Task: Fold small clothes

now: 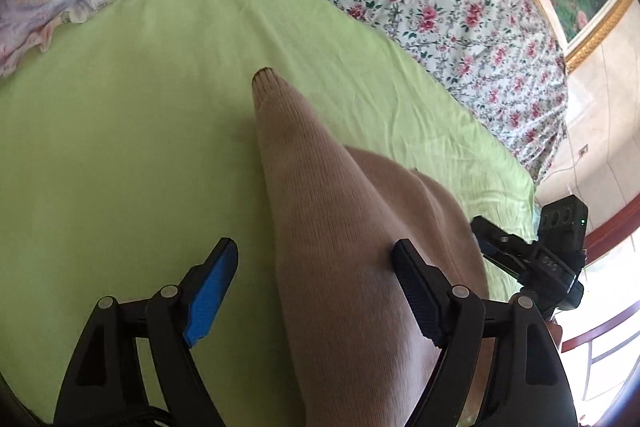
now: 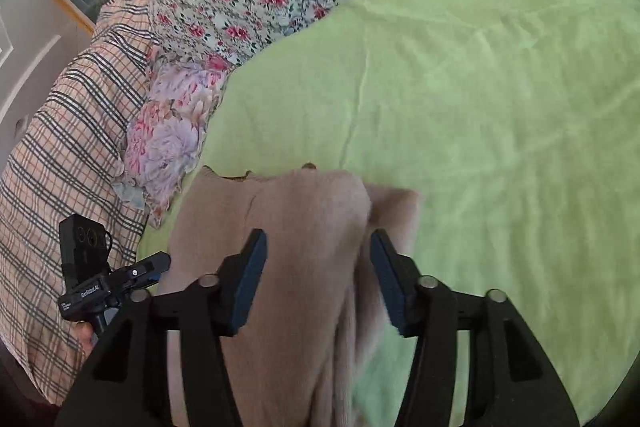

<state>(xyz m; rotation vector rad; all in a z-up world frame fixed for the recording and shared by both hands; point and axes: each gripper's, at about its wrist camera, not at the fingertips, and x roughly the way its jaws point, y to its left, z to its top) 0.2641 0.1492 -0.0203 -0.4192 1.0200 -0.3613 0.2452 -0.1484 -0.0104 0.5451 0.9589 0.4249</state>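
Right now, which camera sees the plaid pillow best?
The right wrist view: the plaid pillow fills its left side, stripes clear, beside the floral pillow. The left wrist view does not show it at all.

My left gripper (image 1: 314,263) points toward twelve o'clock with its jaws spread wide, one blue pad at about eight o'clock in its own view and the other finger at about four. My right gripper (image 2: 318,255) is likewise spread apart, its fingers (image 2: 248,279) set at roughly seven and five o'clock. Each gripper shows at the other camera's edge, my right at three o'clock, my left at eight.
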